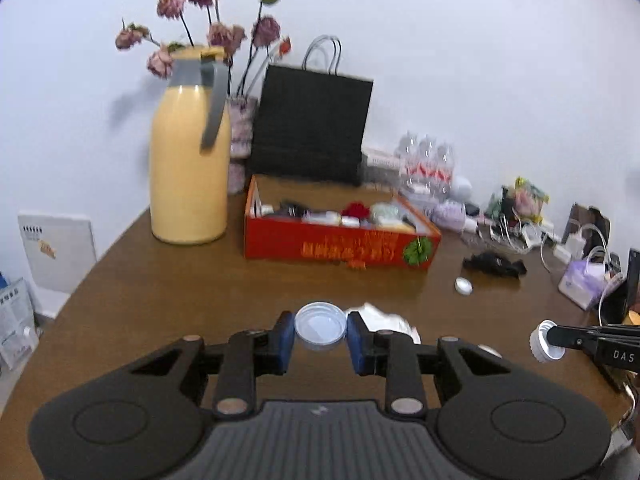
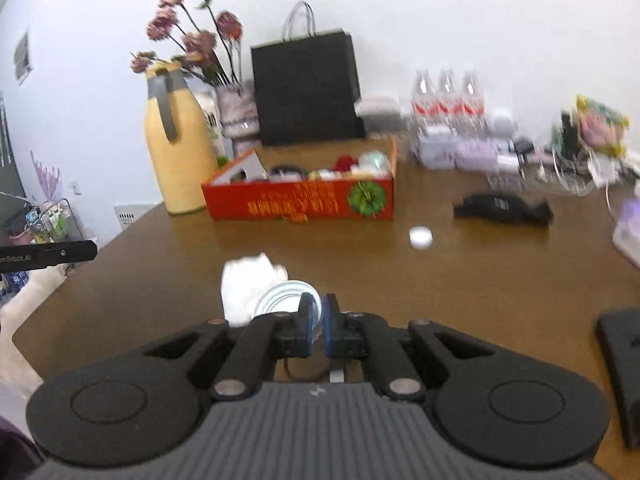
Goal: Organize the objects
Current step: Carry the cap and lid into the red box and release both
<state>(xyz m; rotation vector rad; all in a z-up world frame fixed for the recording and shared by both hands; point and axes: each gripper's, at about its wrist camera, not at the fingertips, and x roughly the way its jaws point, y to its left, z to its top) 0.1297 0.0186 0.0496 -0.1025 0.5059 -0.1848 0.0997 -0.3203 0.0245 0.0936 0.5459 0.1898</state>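
My left gripper (image 1: 320, 330) is shut on a small clear round jar (image 1: 320, 322), its blue pads pressing on both sides, held above the brown table (image 1: 160, 300). My right gripper (image 2: 318, 312) is shut on the rim of a white ribbed lid (image 2: 286, 298). In the left wrist view that lid (image 1: 545, 340) shows at the far right, in the tips of the right gripper (image 1: 554, 338). An open red box (image 1: 340, 242) (image 2: 300, 200) full of small items sits further back. A small white cap (image 1: 463, 286) (image 2: 421, 237) lies loose on the table.
A crumpled white tissue (image 2: 248, 284) lies just ahead of both grippers. A yellow thermos jug (image 1: 188, 160), a vase of dried flowers and a black paper bag (image 1: 312, 128) stand behind the box. A black object (image 2: 502, 208), water bottles and cables crowd the back right.
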